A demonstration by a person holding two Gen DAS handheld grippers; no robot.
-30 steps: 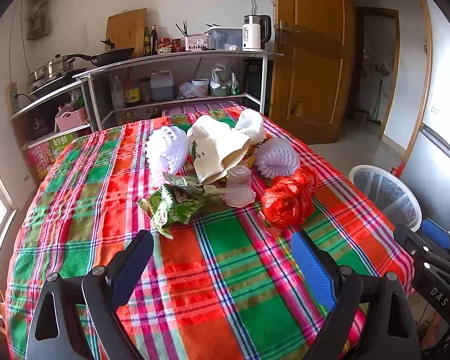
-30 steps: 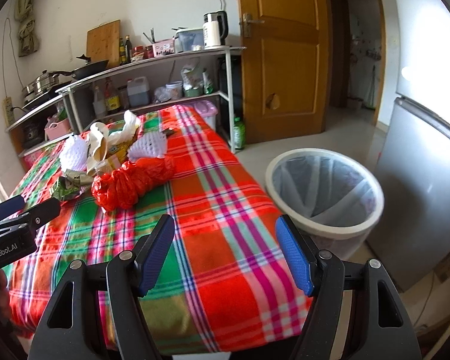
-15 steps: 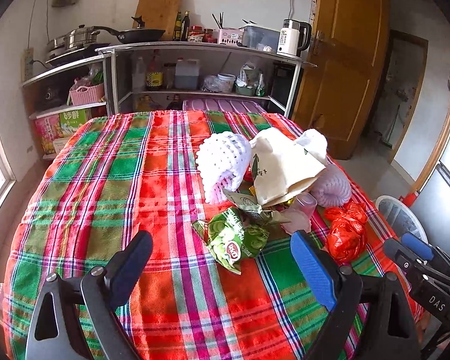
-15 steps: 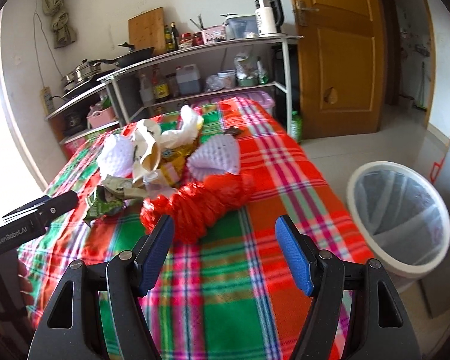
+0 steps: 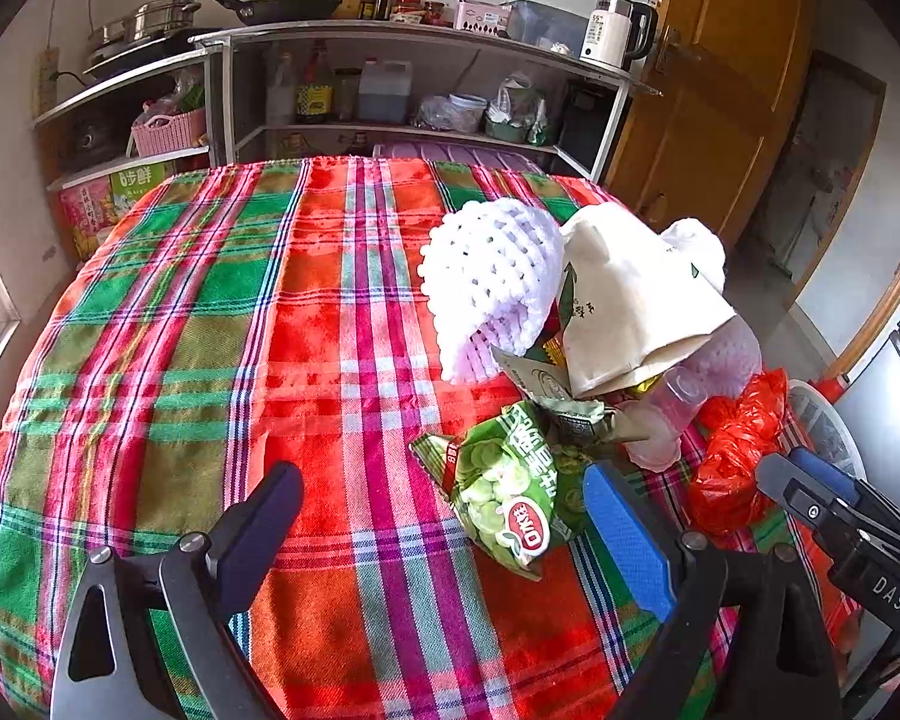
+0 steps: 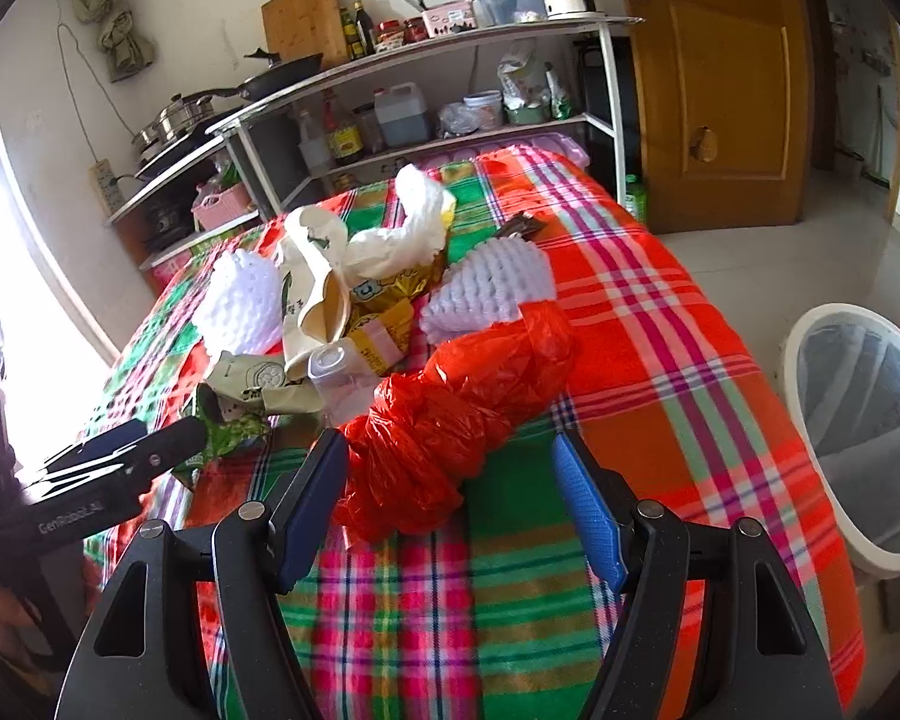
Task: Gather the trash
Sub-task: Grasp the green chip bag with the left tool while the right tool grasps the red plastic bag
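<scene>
1. Red plastic bag (image 6: 456, 414) lies between the gaping right tool (image 6: 450, 498) fingers, ready for pinching.
2. Left tool (image 5: 444, 534), equally spread and empty, nears the green snack packet (image 5: 504, 480).
3. Beyond, on the right tool's right, the bin (image 6: 858, 444) stands on the floor, handy for drops.

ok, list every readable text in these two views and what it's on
"DAS": on the right tongs body, in the left wrist view.
"GenRobot.AI": on the left tongs body, in the right wrist view.
"55": on the white kettle; the rest is too small.
Green snack bag: red oval logo and large Chinese characters, not reliably readable.
Cream paper bag, shelf cartons and bottle labels: print too blurred.
</scene>
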